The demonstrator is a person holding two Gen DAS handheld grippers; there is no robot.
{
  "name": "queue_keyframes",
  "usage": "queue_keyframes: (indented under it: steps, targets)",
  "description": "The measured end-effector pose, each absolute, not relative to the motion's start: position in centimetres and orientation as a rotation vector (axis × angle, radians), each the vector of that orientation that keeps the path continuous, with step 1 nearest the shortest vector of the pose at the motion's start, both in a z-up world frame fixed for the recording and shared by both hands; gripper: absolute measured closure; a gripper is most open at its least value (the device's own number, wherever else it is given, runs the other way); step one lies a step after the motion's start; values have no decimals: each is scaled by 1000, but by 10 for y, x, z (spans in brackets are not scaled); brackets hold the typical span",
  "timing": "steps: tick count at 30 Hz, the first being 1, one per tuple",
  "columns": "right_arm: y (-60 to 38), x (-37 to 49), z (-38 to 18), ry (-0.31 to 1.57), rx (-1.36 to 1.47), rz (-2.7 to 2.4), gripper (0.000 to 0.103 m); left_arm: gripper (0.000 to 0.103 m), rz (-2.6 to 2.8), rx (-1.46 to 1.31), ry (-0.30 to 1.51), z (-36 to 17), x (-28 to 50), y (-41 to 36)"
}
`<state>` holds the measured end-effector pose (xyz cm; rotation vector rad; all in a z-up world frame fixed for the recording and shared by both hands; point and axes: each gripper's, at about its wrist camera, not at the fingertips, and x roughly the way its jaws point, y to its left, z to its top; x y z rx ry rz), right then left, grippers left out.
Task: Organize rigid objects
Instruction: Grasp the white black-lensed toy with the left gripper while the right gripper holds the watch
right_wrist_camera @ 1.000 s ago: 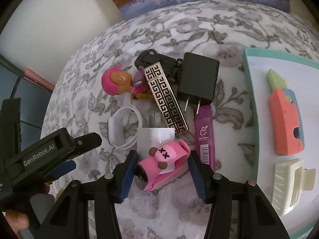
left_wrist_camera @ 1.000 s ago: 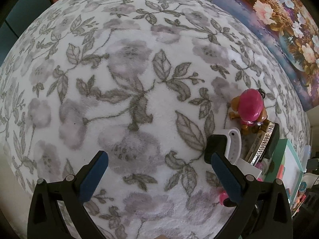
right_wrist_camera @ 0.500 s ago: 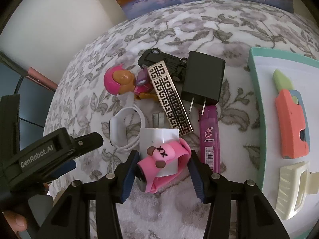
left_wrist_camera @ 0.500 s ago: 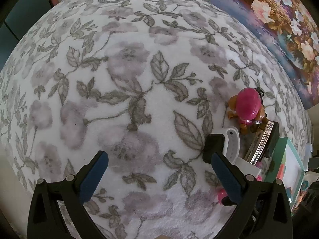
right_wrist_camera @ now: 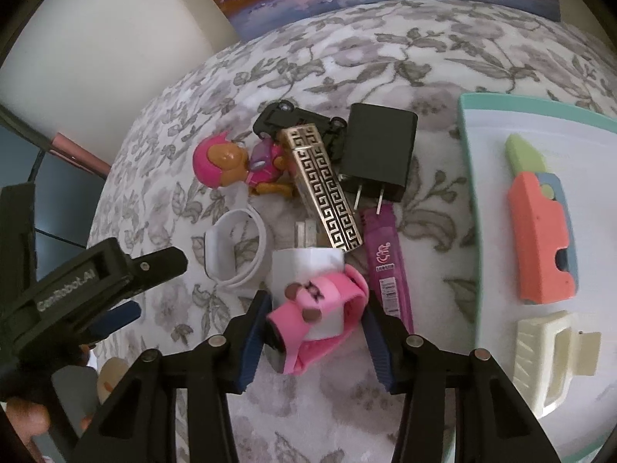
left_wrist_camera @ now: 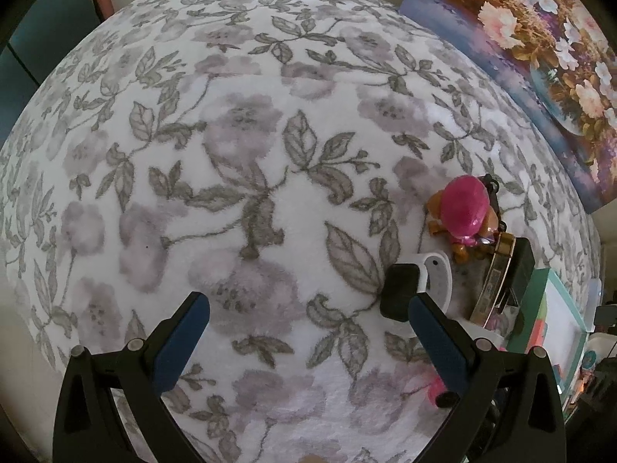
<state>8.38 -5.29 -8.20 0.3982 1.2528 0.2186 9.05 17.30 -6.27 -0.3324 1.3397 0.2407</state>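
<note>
Right gripper point(right_wrist_camera: 314, 332) at lower centre, jaws partly closed around a pink rubbery bear-faced wristband point(right_wrist_camera: 320, 318) atop a white plug block, left gripper point(left_wrist_camera: 304, 332) wide open, empty, over floral cloth point(left_wrist_camera: 231, 154)

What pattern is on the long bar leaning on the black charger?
Gold Greek-key meander on black, on the patterned bar; clearest in the right wrist view.

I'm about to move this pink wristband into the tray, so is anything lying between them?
Yes: the purple lighter lies on the cloth between the pink wristband and the tray, alongside its teal rim. It lies flat, so a lift over it would probably clear.
</note>
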Motion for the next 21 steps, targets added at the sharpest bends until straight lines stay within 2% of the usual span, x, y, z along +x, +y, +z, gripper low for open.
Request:
queue_keyframes:
  steps: [21]
  targets:
    - [-100,77,-40,1149,415,119,53,0,141,-224,1337,-66,107,124]
